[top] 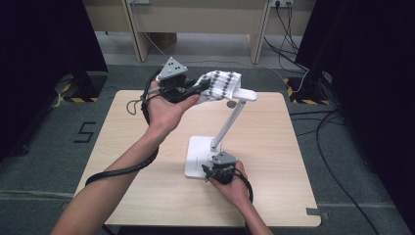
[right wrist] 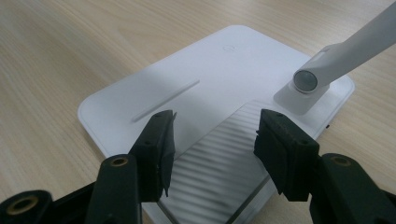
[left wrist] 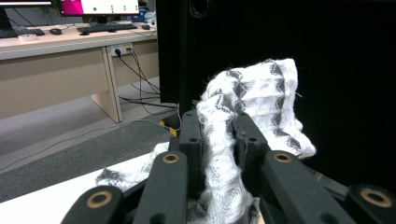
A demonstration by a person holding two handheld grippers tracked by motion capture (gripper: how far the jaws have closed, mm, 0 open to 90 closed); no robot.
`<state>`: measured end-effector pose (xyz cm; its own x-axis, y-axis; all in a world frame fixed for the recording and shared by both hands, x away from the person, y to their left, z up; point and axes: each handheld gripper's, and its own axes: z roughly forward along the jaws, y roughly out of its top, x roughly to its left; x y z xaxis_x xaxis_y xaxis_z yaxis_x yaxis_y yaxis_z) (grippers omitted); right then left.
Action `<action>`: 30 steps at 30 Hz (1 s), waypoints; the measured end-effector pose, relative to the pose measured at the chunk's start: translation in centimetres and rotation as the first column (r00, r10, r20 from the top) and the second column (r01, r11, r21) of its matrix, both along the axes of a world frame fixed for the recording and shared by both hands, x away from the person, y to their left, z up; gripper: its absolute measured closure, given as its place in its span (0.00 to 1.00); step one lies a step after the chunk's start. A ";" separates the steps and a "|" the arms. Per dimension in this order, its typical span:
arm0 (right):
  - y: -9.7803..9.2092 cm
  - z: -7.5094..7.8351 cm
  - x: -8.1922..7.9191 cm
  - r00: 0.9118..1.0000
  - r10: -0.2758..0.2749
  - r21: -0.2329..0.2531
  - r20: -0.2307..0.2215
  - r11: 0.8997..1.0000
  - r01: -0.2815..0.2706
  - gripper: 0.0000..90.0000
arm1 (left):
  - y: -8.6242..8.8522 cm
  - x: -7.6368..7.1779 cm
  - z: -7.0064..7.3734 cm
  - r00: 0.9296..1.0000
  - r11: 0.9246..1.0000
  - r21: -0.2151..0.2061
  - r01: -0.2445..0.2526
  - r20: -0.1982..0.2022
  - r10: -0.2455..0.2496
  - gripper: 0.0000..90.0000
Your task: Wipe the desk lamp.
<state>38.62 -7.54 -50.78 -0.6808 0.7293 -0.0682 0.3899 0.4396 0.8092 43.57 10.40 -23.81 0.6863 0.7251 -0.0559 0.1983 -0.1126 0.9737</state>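
A white desk lamp stands mid-table on a flat white base (top: 196,152), its arm (top: 227,124) slanting up to a head (top: 243,95) at the back. A white cloth with dark knit pattern (top: 221,84) lies draped over the lamp head. My left gripper (top: 195,91) is raised above the table's back left and is shut on that cloth (left wrist: 224,140), which bunches between its jaws. My right gripper (top: 213,172) hovers low over the base's near right corner, open, with the ribbed panel of the base (right wrist: 219,163) showing between its jaws. The arm's hinge (right wrist: 306,80) sits just beyond.
The light wooden table (top: 264,161) has bare room left and right of the lamp. Black curtains (top: 372,58) flank both sides. A desk (top: 195,19) stands behind, and cables (top: 337,147) lie on the grey floor to the right.
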 end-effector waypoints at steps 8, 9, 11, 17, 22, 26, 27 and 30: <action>0.1 0.0 0.0 1.000 0.003 -0.005 0.006 1.000 -0.003 0.52 | -0.8 0.1 0.0 1.000 1.000 0.003 0.010 -0.005 -0.010 0.85; 0.1 0.0 0.0 1.000 0.003 -0.005 0.006 1.000 -0.003 0.52 | -0.9 0.1 0.0 1.000 1.000 0.003 0.010 -0.006 -0.010 0.85; 0.1 0.0 0.0 1.000 0.005 -0.007 0.006 1.000 -0.005 0.52 | -1.1 0.1 0.0 1.000 1.000 0.004 0.014 -0.008 -0.014 0.85; 0.1 0.0 0.0 1.000 0.004 -0.007 0.008 1.000 -0.004 0.52 | -1.7 0.0 -0.2 1.000 1.000 0.007 0.021 -0.013 -0.021 0.85; 0.1 0.0 0.0 1.000 0.005 -0.009 0.005 1.000 -0.005 0.52 | -2.1 0.0 -0.2 1.000 1.000 0.013 0.027 -0.015 -0.027 0.85; 0.1 0.0 0.0 1.000 0.005 -0.009 0.007 1.000 -0.005 0.53 | -2.6 0.0 -0.2 0.999 0.999 0.014 0.032 -0.017 -0.031 0.85; 0.1 0.0 0.0 1.000 0.004 -0.009 0.006 1.000 -0.004 0.53 | -2.7 0.0 -0.2 0.999 0.999 0.016 0.031 -0.018 -0.031 0.85; 0.1 0.0 0.0 1.000 0.004 -0.007 0.008 1.000 -0.004 0.53 | -2.9 0.0 -0.3 0.999 0.999 0.012 0.032 -0.022 -0.032 0.85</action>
<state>38.58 -7.46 -50.83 -0.6832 0.7259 -0.0790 0.3815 0.4471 0.8091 43.57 7.51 -24.08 0.7081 0.7033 -0.0626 0.2159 -0.1312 0.9676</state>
